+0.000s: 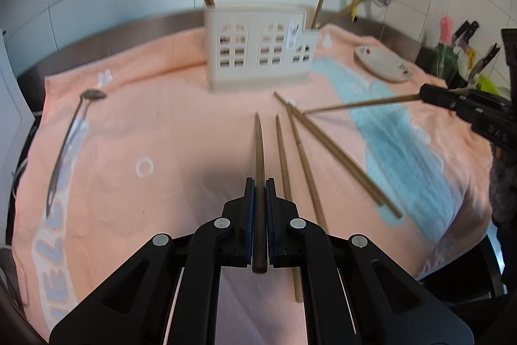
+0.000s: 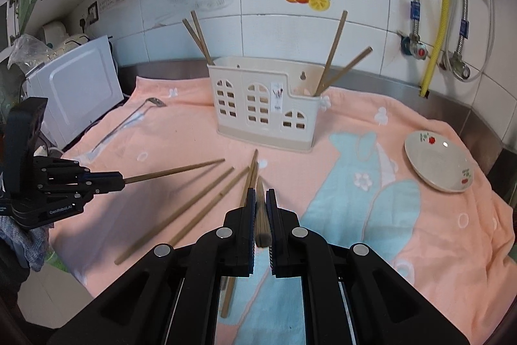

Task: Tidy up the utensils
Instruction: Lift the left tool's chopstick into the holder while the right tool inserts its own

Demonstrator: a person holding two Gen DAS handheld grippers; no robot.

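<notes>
Left gripper (image 1: 260,183): nearest the lens at bottom centre, we grip one chopstick (image 1: 259,147) between closed pads, pointing up-frame.
Right gripper (image 2: 261,193): bottom centre of its own view, we clamp a second chopstick (image 2: 261,212) end-on.
Holder (image 2: 265,109): the cream utensil holder stands upright at centre frame on the peach towel (image 2: 181,131).
Done: we count two chopsticks in its left compartment and two in its right.
Left: four loose chopsticks (image 1: 310,157) lie on the towel at centre; a spoon (image 1: 69,138) lies at mid-left.
Around: plate (image 2: 439,160) at right, white appliance (image 2: 74,86) at left.
Obstruction: we judge nothing blocks the holder's open top.
</notes>
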